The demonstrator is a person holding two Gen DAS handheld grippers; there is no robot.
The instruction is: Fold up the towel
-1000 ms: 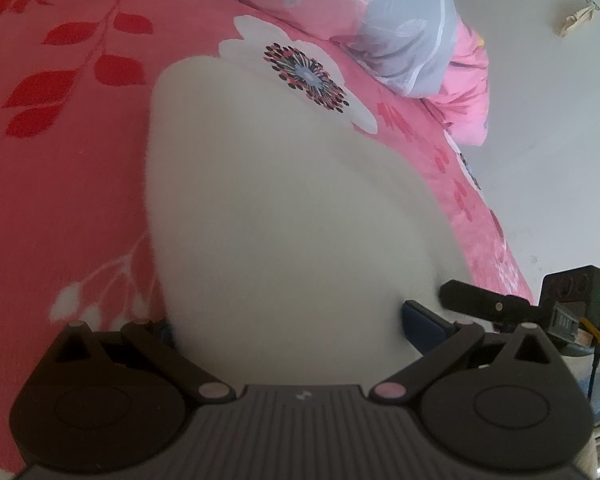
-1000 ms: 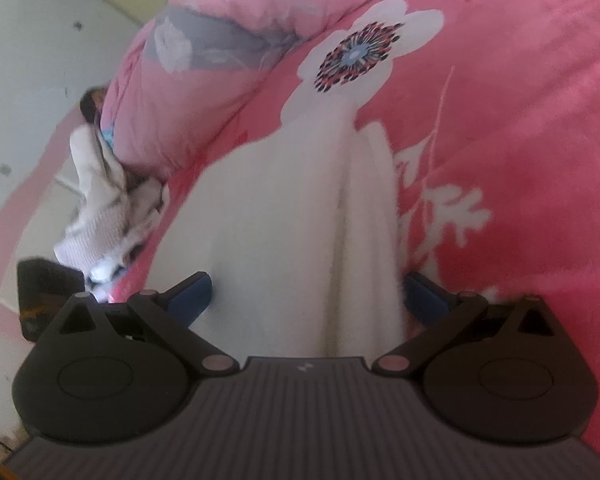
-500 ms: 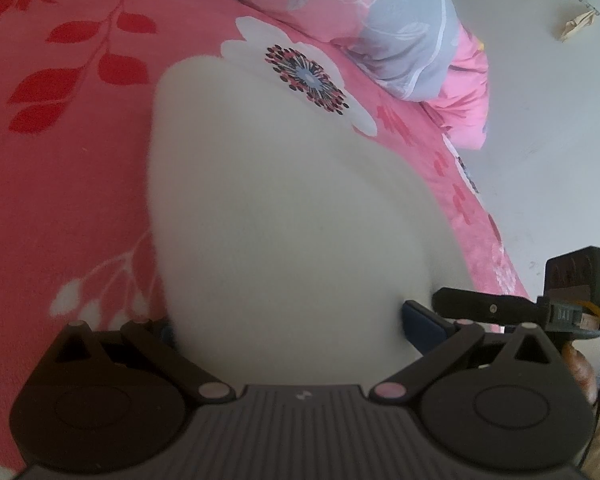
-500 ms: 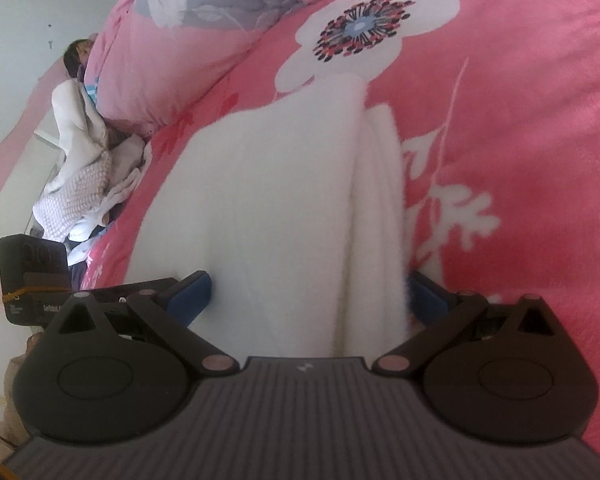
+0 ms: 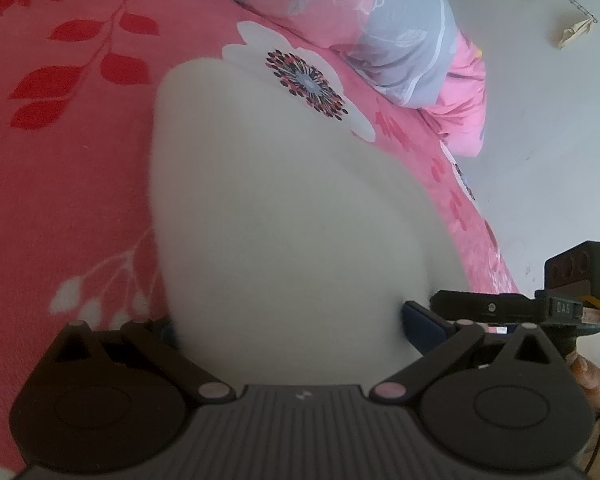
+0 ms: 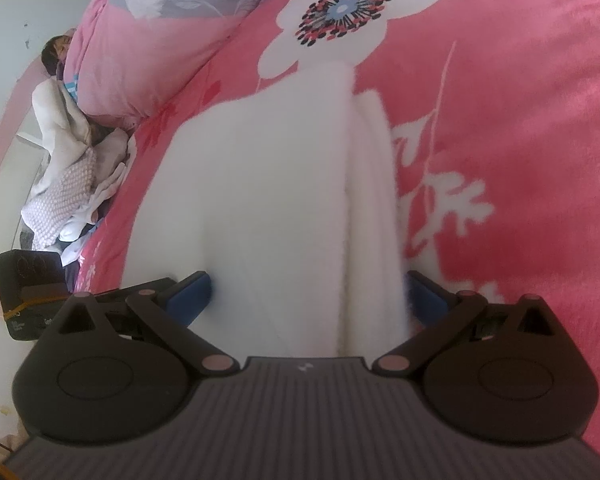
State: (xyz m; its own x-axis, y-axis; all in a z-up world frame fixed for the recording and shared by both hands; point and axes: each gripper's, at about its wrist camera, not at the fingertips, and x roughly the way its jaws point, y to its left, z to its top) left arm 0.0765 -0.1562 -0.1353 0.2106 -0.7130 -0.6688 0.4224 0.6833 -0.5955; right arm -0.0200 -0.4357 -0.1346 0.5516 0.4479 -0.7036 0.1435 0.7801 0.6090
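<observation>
A white fluffy towel [image 5: 284,208] lies folded on a pink floral blanket [image 5: 68,184]. My left gripper [image 5: 292,328] is open, its blue-padded fingers [image 5: 422,322] straddling the towel's near end. In the right wrist view the towel [image 6: 260,200] shows a top layer with a narrower strip of a lower layer along its right side. The right gripper [image 6: 306,296] is also open, one finger on each side of the towel's near edge. Each gripper shows in the other's view: the right gripper [image 5: 560,300] and the left gripper [image 6: 32,292].
A pink and grey quilt [image 5: 400,32] is bunched at the far end of the bed. A heap of white and lilac clothes [image 6: 68,168] lies beyond the bed's left edge. The bed edge [image 5: 496,248] drops off to a pale floor.
The right wrist view has shifted forward along the towel, and the blanket's flower now sits higher. The right gripper has drifted further into the left wrist view. The towel has not moved.
</observation>
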